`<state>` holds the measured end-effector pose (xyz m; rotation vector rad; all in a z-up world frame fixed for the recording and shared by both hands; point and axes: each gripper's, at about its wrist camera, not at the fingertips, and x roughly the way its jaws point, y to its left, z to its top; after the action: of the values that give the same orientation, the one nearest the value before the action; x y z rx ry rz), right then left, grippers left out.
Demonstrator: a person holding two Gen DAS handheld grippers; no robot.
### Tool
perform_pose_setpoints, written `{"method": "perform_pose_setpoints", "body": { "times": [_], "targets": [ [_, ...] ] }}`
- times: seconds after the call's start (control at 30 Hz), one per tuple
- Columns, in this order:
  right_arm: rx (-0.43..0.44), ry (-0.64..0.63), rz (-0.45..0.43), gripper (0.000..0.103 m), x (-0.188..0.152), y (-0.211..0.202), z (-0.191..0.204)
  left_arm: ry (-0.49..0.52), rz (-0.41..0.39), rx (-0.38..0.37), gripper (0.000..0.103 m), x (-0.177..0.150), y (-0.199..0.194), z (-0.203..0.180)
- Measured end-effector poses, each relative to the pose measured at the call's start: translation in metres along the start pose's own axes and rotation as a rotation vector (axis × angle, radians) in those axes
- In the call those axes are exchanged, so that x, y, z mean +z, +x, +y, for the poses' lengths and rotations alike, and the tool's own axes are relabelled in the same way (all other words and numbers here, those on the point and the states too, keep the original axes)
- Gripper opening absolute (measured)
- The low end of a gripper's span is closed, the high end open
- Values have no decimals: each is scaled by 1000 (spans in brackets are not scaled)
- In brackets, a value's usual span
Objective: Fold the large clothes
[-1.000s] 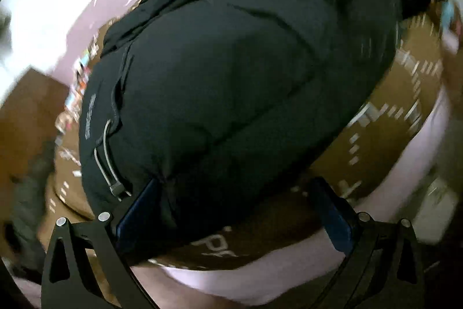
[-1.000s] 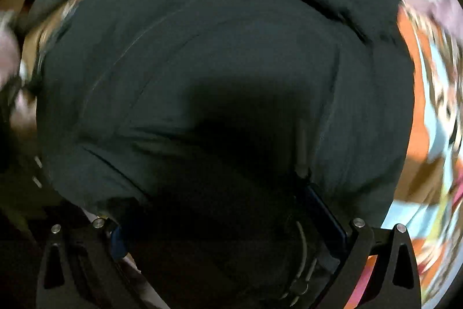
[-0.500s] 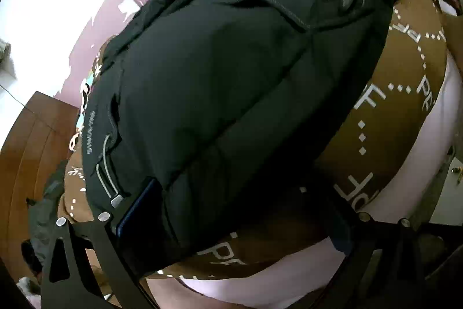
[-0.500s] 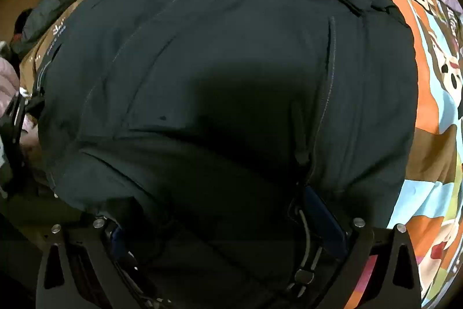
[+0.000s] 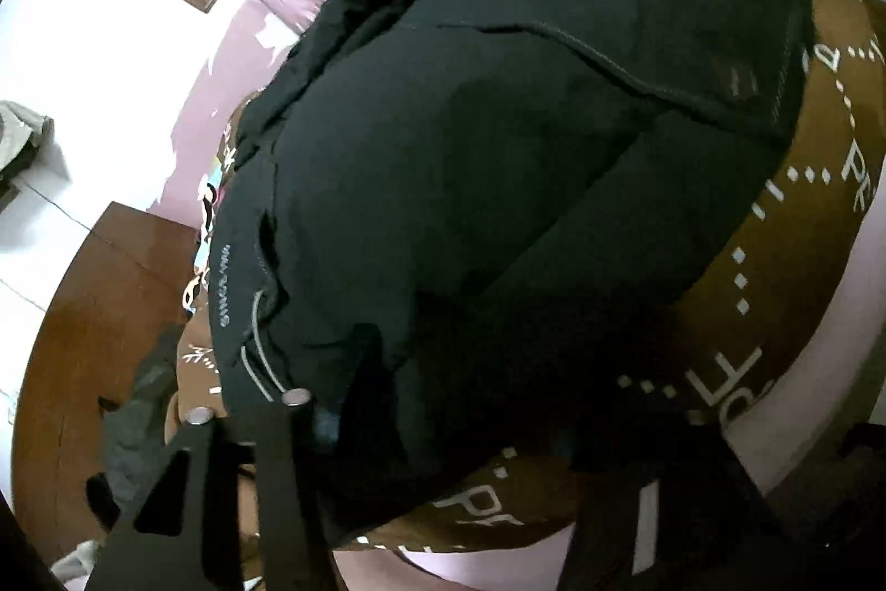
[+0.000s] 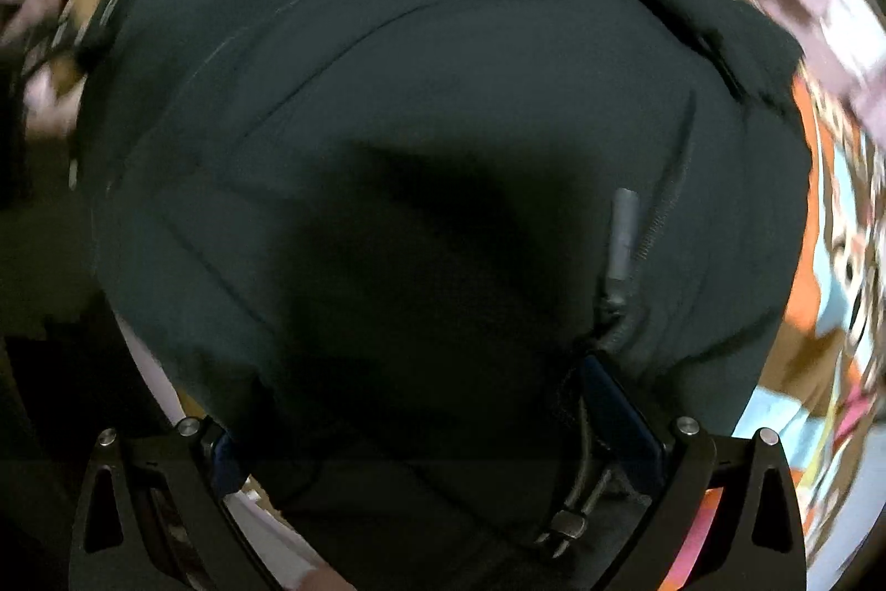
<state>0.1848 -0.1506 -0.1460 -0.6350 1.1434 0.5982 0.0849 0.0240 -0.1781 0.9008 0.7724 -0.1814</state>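
jaws of both left gripper [image 5: 443, 430] and right gripper [image 6: 437, 425] wide around black jacket [image 5: 498, 159] hem

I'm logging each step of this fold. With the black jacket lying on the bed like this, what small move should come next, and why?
Probably close both grippers on the hem. The jacket lies spread on the brown bedspread, its near edge already between the open fingers of the left gripper and the right gripper. Nothing looks pinched yet, so a grip seems needed before lifting the edge over.
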Motion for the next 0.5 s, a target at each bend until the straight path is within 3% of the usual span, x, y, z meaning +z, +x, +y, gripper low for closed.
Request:
{"method": "perform_pose_setpoints", "body": {
  "times": [0.13,0.2,0.27,0.37,0.5],
  "targets": [
    [-208,-269,57,103,-14,19,37,-35,-16,-31,28,5,-2,11],
    [-268,-347,45,103,-19,22,48,-77,-31,-53,21,14,-4,23],
    [-275,-342,53,103,-18,23,48,-108,-47,-69,13,22,-25,17],
    [-264,-294,69,103,-11,25,42,-145,-95,-76,10,35,-50,26],
    [-147,-170,15,103,-5,4,28,-238,-146,-101,9,59,-69,59]
  ]
}}
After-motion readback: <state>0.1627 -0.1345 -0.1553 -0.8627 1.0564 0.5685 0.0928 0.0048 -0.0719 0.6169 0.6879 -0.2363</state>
